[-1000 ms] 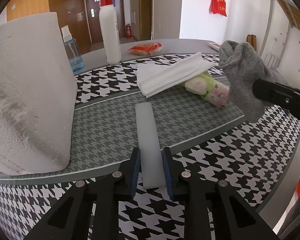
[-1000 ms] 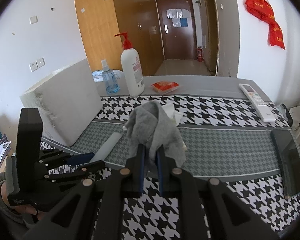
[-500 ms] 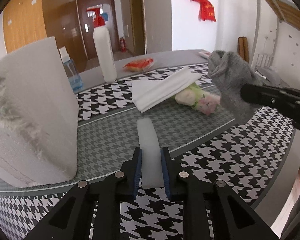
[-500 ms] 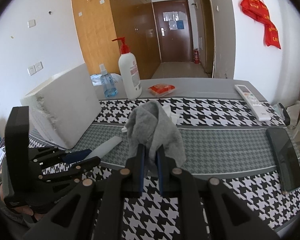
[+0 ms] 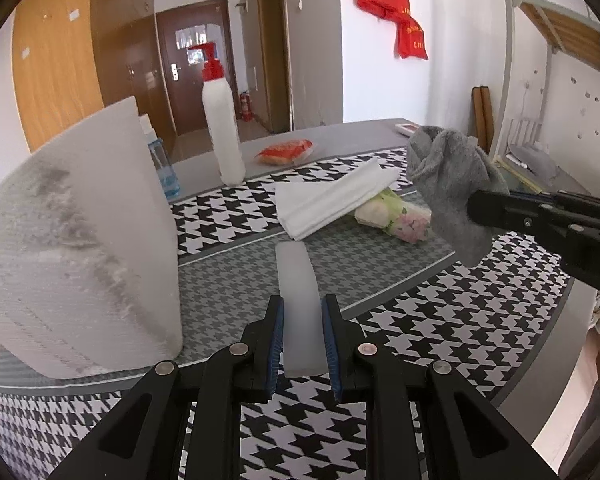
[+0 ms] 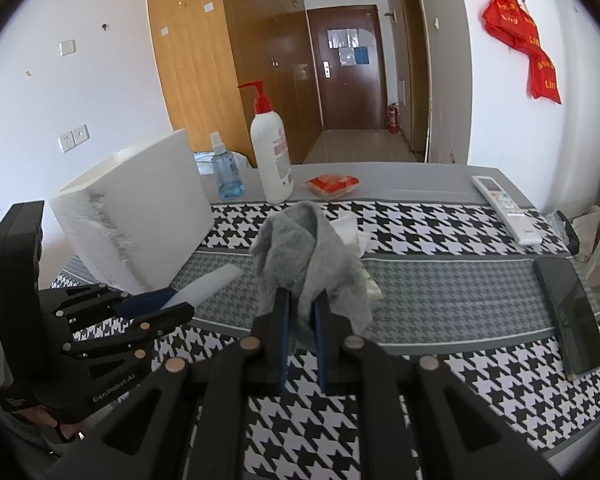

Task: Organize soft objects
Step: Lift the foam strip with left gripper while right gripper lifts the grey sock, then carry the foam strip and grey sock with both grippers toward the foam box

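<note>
Left tongs (image 5: 303,338) are clamping a white foam strip (image 5: 298,280); right tongs (image 6: 300,334) are pinching a grey sock (image 6: 312,252). Lifting gently should be keeping both from slipping

Counted on the table:
one grey sock (image 6: 308,256), one white foam strip (image 5: 300,304), one foam block (image 6: 136,216), two bottles (image 6: 271,160), two grippers (image 6: 300,344).

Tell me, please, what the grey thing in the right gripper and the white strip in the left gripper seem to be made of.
The grey thing looks like knitted fabric, probably a sock: fuzzy matt surface, and it bunches and droops from the right gripper. The white strip, held in the left gripper, looks like soft foam or a similar plastic: matt, faintly translucent, with rounded edges. The exact material I cannot tell.
</note>
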The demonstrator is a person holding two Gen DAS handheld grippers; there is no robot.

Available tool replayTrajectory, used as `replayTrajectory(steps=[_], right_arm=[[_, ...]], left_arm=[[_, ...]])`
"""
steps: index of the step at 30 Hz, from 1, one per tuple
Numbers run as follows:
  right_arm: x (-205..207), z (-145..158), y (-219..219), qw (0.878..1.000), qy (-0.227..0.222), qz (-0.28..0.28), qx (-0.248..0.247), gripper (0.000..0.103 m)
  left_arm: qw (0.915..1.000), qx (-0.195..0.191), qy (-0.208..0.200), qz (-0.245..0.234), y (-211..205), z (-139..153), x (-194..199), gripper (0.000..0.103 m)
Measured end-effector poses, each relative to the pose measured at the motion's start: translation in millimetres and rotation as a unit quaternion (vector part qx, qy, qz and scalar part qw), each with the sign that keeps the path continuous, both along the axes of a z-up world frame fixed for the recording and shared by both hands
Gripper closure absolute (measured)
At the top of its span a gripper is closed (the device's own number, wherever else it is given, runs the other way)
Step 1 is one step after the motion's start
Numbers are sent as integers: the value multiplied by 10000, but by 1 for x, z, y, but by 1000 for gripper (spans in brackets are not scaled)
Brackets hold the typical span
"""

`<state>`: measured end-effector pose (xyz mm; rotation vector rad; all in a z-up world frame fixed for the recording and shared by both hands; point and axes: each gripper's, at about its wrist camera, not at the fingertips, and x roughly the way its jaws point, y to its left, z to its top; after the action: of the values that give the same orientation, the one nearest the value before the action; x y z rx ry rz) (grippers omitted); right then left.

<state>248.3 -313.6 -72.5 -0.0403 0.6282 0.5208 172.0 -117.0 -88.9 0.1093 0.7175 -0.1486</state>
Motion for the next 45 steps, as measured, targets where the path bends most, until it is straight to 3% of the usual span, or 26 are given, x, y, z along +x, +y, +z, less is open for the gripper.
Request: replayTrajectory(steps=[23,45], right_arm=[[-31,17,22,9993,-331,-97,142,89],[-40,35,36,9980,-621,-12,105,89]], left_arm=[[9978,-123,-616,-221,21,37,-28,82],[9934,-202,-1121,-116,40,68,-41,82]])
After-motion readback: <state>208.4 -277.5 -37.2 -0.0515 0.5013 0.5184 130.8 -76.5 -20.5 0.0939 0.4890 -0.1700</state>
